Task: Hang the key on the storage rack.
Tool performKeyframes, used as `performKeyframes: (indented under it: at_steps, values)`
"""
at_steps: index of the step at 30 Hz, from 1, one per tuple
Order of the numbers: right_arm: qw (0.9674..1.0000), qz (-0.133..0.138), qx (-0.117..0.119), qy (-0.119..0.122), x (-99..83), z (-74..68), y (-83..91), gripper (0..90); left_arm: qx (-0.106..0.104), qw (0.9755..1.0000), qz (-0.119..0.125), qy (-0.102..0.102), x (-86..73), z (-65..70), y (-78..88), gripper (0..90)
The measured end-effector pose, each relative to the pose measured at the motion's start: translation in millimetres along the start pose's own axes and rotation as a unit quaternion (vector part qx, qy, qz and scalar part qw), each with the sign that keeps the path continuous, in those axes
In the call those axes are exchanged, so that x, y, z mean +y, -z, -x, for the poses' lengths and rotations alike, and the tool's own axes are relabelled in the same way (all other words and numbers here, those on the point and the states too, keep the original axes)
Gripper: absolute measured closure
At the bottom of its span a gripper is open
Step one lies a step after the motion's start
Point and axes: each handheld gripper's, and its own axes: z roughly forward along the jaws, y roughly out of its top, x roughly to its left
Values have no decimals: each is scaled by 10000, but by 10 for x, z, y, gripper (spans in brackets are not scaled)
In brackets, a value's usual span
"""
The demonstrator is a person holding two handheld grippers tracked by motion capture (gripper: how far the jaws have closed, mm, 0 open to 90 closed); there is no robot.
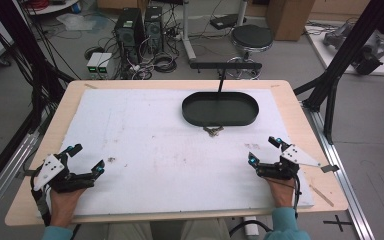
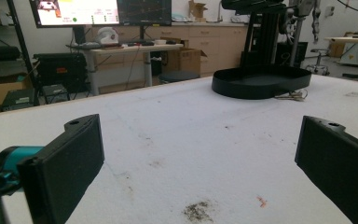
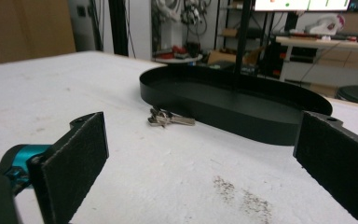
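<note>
High view: one black oval tray (image 1: 220,109) upper centre of frame, one bunch of keys (image 1: 213,130) just below its near rim, on the mat. Two grippers: left gripper (image 1: 86,159) lower left, right gripper (image 1: 265,150) lower right, both with jaws spread wide, nothing between them. One hand (image 1: 65,202) behind the left gripper, another behind the right. Surface: white mat (image 1: 155,160), stained, on a light wood table (image 1: 300,115). Upper frame: two PC towers (image 1: 139,30), one round black stool (image 1: 251,37), cables on grey floor.

Left gripper view: two black jaws at frame bottom, far apart, empty. Tray (image 2: 261,81) upper right, keys (image 2: 294,96) barely visible at its right edge. Dark smudge (image 2: 198,211) bottom centre. One monitor (image 2: 100,11) top left, desk and cabinets behind.

Right gripper view: jaws apart, empty. Tray (image 3: 235,109) centre, keys (image 3: 168,119) touching or just beside its near wall; can't tell which. Brown specks (image 3: 242,196) lower centre.
</note>
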Motion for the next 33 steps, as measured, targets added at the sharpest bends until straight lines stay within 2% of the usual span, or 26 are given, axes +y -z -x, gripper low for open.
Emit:
performKeyframes:
  at_steps: [3,6,9,14,18,20,22,26,27,28,29,31,33]
  values:
    - [9999,-121,110,36,163,48,-56,23,-14,10000,2,13,0,3,-3,17]
    - [9983,-480,341,30,405,95,-165,23,-20,10000,-7,9,2,3,-7,17]
    - [9947,-821,609,129,608,130,-304,23,-23,10000,-26,4,3,3,-8,17]
    - [9852,-1355,996,326,888,165,-592,23,-24,10000,-44,14,4,1,-14,17]
    - [9724,-1862,1325,475,1004,178,-839,23,-19,10000,-86,-18,6,3,-16,17]
    - [9683,-1964,1431,584,1036,170,-942,23,-14,10000,-95,-22,7,2,-16,17]
    - [9651,-2031,1524,636,1060,172,-1029,23,-17,9999,-97,-25,7,2,-18,17]
    - [9565,-2276,1693,685,1103,157,-1198,23,3,9999,-100,-35,8,8,-21,17]
    - [9525,-2373,1742,782,1122,148,-1249,24,9,9999,-95,-33,7,10,-23,17]
    - [9507,-2420,1756,828,1133,141,-1280,23,9,9999,-95,-33,7,10,-23,17]
    - [9467,-2505,1823,877,1154,134,-1328,23,16,9999,-110,-50,9,11,-25,17]
    - [9413,-2629,1904,924,1178,127,-1404,23,17,9999,-120,-59,9,10,-25,17]
    - [9373,-2714,1958,969,1187,126,-1470,24,13,9999,-137,-51,10,10,-27,17]
